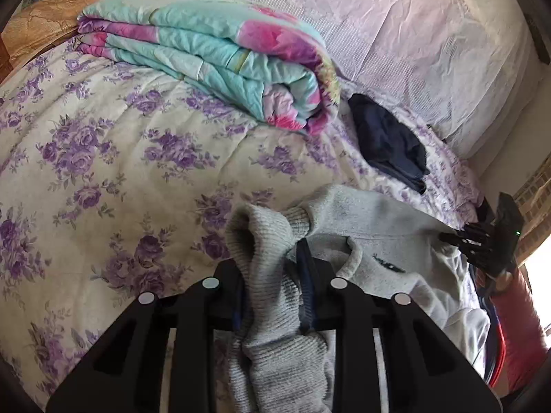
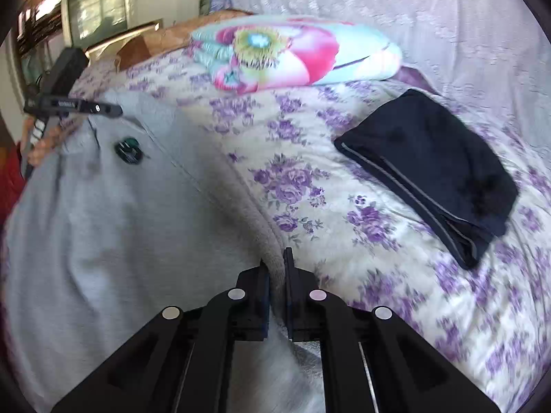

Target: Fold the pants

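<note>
Grey pants (image 2: 113, 227) are lying across the floral bedspread (image 1: 103, 144), long axis running between both grippers. Left gripper (image 1: 272, 275) is clamping the bunched ribbed cuff (image 1: 261, 241); right gripper (image 2: 275, 261) is pinching the side edge directly ahead, nearer the waist.

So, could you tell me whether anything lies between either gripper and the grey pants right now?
Nothing visible does. The left gripper is shut on the ribbed waistband of the grey pants, and the right gripper pinches their edge.
</note>
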`<action>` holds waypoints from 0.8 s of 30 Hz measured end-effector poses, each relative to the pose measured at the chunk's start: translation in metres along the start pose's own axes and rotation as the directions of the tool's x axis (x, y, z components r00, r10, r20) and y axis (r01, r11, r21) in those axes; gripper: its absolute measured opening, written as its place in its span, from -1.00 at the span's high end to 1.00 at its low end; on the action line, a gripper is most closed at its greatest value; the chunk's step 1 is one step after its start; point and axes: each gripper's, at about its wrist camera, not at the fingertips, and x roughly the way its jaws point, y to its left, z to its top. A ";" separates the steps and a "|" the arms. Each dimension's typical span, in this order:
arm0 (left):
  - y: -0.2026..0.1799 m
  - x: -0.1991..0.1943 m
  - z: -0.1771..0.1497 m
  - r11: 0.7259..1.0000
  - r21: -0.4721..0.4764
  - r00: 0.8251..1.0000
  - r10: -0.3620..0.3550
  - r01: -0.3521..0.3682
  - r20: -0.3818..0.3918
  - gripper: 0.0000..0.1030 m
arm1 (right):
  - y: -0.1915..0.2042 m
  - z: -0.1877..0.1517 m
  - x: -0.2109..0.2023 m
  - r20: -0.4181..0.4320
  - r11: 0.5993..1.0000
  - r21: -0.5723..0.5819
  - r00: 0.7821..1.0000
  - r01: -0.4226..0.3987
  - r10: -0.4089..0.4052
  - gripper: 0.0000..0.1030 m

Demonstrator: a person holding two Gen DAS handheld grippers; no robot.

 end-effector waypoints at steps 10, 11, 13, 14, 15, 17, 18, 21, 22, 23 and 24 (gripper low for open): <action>-0.026 -0.057 -0.023 0.992 0.069 0.981 -0.117 0.107 0.153 0.58 | 0.088 -0.038 -0.100 0.125 0.994 0.006 0.986 0.107 -0.107 0.85; -0.028 -0.060 -0.027 0.991 0.081 0.981 -0.114 0.102 0.159 0.58 | 0.097 -0.047 -0.110 0.141 0.994 0.012 0.984 0.108 -0.109 0.85; -0.031 -0.070 -0.041 0.991 0.096 0.979 -0.110 0.095 0.171 0.58 | 0.121 -0.069 -0.129 0.170 0.993 0.012 0.978 0.120 -0.121 0.85; -0.030 -0.076 -0.047 0.990 0.095 0.977 -0.118 0.102 0.177 0.57 | 0.129 -0.078 -0.134 0.179 0.993 0.017 0.977 0.116 -0.117 0.85; -0.029 -0.083 -0.056 0.989 0.096 0.975 -0.131 0.115 0.182 0.54 | 0.138 -0.089 -0.139 0.185 0.993 0.027 0.976 0.114 -0.117 0.85; -0.025 -0.097 -0.074 0.987 0.099 0.970 -0.145 0.128 0.195 0.47 | 0.152 -0.109 -0.144 0.193 0.995 0.053 0.977 0.085 -0.094 0.85; -0.023 -0.101 -0.080 0.987 0.092 0.971 -0.144 0.128 0.193 0.38 | 0.156 -0.117 -0.143 0.193 0.995 0.067 0.977 0.072 -0.084 0.85; -0.008 -0.106 -0.106 0.990 0.003 0.983 -0.138 0.138 0.124 0.11 | 0.167 -0.142 -0.132 0.193 0.992 0.100 0.977 0.070 -0.088 0.85; 0.001 -0.109 -0.117 0.986 -0.056 0.984 -0.150 0.155 0.096 0.10 | 0.165 -0.151 -0.128 0.198 0.990 0.134 0.977 0.052 -0.078 0.85; 0.010 -0.112 -0.127 0.978 -0.108 0.982 -0.170 0.179 0.083 0.10 | 0.162 -0.158 -0.124 0.208 0.985 0.167 0.976 0.034 -0.069 0.85; 0.015 -0.116 -0.133 0.971 -0.140 0.979 -0.187 0.196 0.077 0.09 | 0.161 -0.166 -0.120 0.219 0.980 0.199 0.974 0.019 -0.063 0.85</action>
